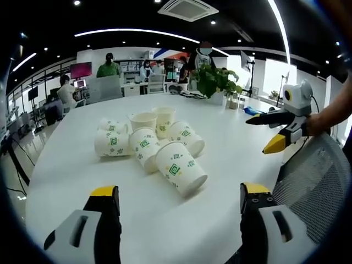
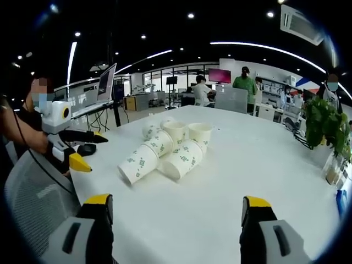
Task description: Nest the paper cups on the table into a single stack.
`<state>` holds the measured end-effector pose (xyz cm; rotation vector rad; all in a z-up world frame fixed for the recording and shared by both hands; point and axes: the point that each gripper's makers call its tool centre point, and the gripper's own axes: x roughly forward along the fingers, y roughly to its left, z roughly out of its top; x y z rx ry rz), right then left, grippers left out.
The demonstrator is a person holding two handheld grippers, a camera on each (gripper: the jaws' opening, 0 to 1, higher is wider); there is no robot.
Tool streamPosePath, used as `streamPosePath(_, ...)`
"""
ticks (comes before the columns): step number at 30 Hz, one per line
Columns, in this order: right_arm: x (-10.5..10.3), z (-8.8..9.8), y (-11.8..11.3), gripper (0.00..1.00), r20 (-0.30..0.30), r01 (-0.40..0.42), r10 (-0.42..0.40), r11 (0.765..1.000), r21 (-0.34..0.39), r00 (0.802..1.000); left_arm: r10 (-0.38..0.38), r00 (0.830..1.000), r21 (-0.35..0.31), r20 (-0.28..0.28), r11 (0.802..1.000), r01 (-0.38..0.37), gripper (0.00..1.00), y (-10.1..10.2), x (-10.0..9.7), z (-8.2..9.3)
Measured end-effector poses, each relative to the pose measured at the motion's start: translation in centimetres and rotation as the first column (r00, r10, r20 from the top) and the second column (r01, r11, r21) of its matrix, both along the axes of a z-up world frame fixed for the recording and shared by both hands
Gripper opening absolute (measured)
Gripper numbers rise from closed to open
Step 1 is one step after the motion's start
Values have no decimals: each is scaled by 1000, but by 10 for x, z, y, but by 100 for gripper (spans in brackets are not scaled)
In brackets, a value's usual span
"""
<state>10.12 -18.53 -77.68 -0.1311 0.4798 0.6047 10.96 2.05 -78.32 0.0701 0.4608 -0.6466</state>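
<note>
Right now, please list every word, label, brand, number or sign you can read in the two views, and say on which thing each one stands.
No text can be read in either view.
Paper cups: each carries a green square emblem; any lettering on it is too small to read.
Wall screen: glowing pink, content too blurred to read.
White table: no print visible on it.

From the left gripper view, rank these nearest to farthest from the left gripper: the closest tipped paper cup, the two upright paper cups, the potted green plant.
1. Tipped white paper cup with green logo, lying on its side at the front of the cluster.
2. Two upright paper cups, at the back of the cluster; too close to rank against each other.
3. Potted green plant, at the far right edge of the white table.
</note>
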Motion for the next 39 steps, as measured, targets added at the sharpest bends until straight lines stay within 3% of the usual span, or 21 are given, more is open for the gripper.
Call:
streamPosePath(12,3,3,-4,97,4,19,-19,1000,19,1000,8,1000,5,-10,1000,-8,88,2,3,0)
streamPosePath(21,4,5,-5,97,4,31,-31,999,33,1000,33,997,24,-70,999,-31,86,3,2,-2)
streamPosePath(27,4,5,-5,96,3,31,-31,999,33,1000,0,997,16,-81,1000,1,86,-12,-1,5)
streamPosePath(39,4,5,-6,95,2,32,-32,999,39,999,34,995,20,-91,999,-32,79,-24,13,8)
